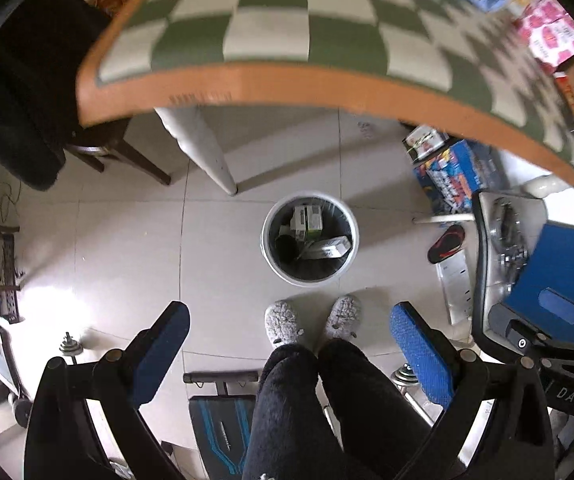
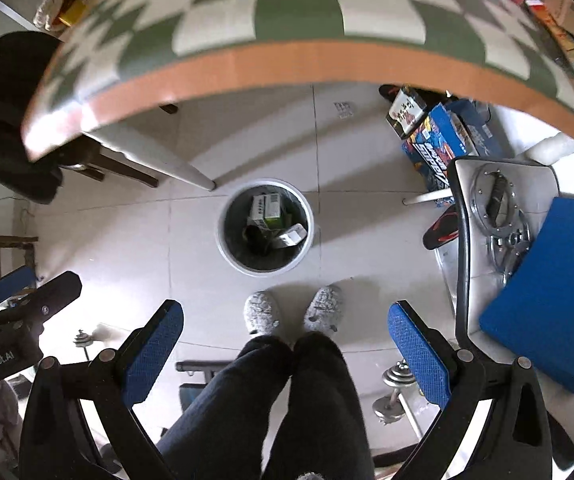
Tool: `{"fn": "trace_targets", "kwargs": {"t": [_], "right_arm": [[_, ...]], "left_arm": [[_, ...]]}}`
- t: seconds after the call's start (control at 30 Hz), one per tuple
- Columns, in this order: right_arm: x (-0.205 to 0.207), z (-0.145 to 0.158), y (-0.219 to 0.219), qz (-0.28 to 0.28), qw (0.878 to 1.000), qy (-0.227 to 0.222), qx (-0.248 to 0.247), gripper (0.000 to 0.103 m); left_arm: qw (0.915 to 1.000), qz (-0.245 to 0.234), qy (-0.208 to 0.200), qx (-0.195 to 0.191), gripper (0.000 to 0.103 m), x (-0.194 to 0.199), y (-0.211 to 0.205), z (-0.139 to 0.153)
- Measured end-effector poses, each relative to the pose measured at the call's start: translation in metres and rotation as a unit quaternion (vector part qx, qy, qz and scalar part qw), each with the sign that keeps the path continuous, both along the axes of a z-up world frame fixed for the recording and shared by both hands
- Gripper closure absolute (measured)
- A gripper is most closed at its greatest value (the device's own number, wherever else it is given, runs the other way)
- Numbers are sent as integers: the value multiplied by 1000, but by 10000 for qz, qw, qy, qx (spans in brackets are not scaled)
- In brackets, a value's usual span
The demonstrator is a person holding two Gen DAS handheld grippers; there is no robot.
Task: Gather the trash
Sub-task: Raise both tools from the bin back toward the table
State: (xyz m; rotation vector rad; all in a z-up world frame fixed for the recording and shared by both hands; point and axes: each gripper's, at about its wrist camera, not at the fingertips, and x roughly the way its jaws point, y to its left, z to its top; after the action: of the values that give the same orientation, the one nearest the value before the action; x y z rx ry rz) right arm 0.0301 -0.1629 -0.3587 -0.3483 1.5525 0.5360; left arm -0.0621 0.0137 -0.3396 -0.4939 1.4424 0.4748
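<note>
- Tiled floor [image 1: 127, 248]: a white trash bin [image 1: 310, 276] stands ahead of the spread jaws, midway between them, holding small cartons.
- Two grey fuzzy slippers [image 1: 283, 322] rest on the floor between bin and jaws.
- Dumbbell [image 2: 397, 390] lies by the right-hand jaw.
- Checkered tabletop [image 1: 271, 28], far beyond the jaws: packages along its right edge, blurred.
</note>
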Motion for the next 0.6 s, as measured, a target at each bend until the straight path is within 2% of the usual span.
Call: {"fn": "trace_targets", "kwargs": {"t": [0.17, 0.27, 0.43, 0.53, 0.6], "right_arm": [[2, 50, 4, -186, 9995, -60, 263, 0], [19, 74, 10, -438, 9976, -118, 532, 0], [80, 108, 28, -820, 9921, -224, 923, 0], [127, 119, 37, -913, 9904, -363, 971, 0], [167, 120, 42, -959, 9902, -418, 926, 0]], "left_arm": [[9994, -68, -175, 295, 0, 7, 9, 46], [9976, 28, -398, 574, 0, 24, 23, 71], [9921, 198, -698, 1019, 0, 71, 51, 101], [9884, 216, -915, 1190, 0, 116, 66, 109], [9879, 196, -905, 1246, 0, 158, 76, 108]]}}
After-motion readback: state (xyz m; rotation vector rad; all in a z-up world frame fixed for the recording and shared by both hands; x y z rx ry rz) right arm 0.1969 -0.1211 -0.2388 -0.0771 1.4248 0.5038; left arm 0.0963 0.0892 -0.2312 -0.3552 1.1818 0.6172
